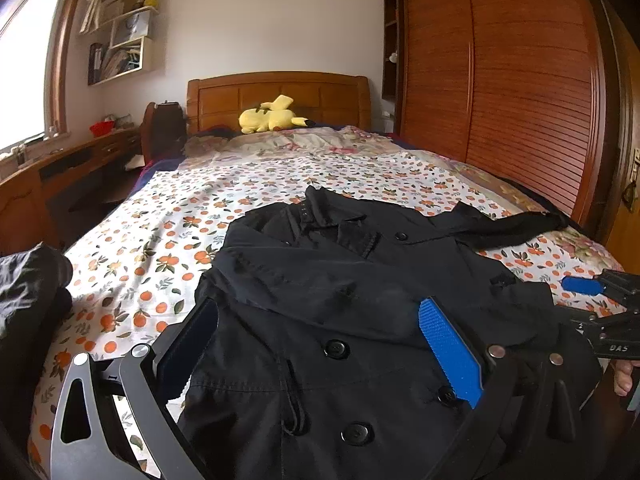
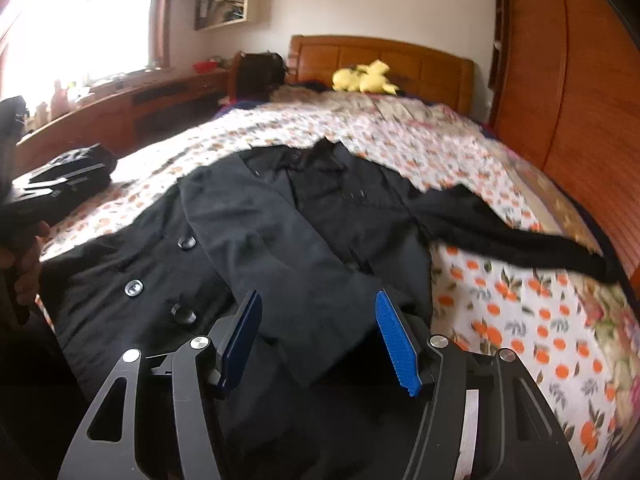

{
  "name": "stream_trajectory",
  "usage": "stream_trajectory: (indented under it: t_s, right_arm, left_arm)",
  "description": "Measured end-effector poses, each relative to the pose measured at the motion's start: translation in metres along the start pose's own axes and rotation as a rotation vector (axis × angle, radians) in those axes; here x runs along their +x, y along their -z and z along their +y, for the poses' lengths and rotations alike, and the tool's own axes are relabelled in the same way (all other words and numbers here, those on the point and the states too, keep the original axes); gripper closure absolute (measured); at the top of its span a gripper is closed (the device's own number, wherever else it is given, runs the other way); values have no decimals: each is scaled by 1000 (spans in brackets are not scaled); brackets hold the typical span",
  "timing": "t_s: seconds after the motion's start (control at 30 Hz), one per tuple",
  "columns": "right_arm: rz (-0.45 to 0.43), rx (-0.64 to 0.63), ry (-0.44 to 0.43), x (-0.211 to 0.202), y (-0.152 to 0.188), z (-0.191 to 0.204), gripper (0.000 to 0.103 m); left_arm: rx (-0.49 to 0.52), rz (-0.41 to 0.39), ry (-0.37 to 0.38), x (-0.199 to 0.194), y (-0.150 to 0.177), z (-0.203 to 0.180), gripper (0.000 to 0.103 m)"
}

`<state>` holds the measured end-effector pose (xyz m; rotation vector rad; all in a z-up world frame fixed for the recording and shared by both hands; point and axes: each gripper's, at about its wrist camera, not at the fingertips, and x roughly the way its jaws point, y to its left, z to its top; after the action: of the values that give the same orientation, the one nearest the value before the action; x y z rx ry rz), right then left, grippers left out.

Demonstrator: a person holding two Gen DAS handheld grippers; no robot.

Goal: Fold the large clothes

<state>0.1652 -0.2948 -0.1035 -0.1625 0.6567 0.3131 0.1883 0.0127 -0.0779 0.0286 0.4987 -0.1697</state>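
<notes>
Yellow plush toy (image 1: 270,116) at frame centre top, against wooden headboard (image 1: 280,96). Orange-print bedsheet (image 1: 160,216) across middle. Louvred wardrobe doors (image 1: 500,80) right. Wall shelf (image 1: 124,40) upper left beside bright window (image 1: 24,64); desk (image 1: 80,156) below, red bowl (image 1: 100,128) on it

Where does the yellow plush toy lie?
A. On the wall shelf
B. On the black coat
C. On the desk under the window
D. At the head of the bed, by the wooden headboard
D: the yellow plush toy rests on the bedding directly in front of the wooden headboard, far beyond the black coat.
</notes>
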Motion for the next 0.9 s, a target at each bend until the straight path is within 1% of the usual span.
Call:
stream_trajectory:
  t_s: [0.1,0.17,0.23,0.27,0.3,0.33,0.4,0.5,0.57,0.7,0.8,0.87,0.9]
  right_arm:
    - [29,30,-13,6,10,-5,46]
    - [50,53,-27,9,16,-6,49]
    - [68,70,-45,14,21,-7,63]
    - [78,75,-49,16,23,-6,68]
    - [90,74,-55,18,25,-5,84]
    - [97,71,-63,19,26,-4,99]
    - [94,67,-76,17,25,-2,99]
    - [68,59,-106,4,20,2,100]
    - [60,58,-141,-8,18,8,100]
    - [79,34,-171,-20,20,21,100]
    - [97,30,-161,-21,24,27,98]
    - [93,19,-143,-24,23,28,89]
    - [91,20,-137,-25,23,27,75]
  left_arm:
    - [8,2,6,0,1,-2,2]
    - [10,4,7,1,1,-3,2]
    - [10,6,8,2,2,-3,2]
    - [10,7,9,2,2,-3,2]
    - [10,9,9,2,3,-3,2]
    - [11,11,9,2,3,-3,2]
    - [15,13,6,3,4,-3,2]
    - [18,15,6,3,5,-2,2]
    - [16,14,5,3,4,-2,2]
    - [14,12,7,3,4,-2,2]
    - [14,8,8,2,5,-1,2]
    - [16,11,7,1,5,1,2]
    - [18,12,7,1,5,1,2]
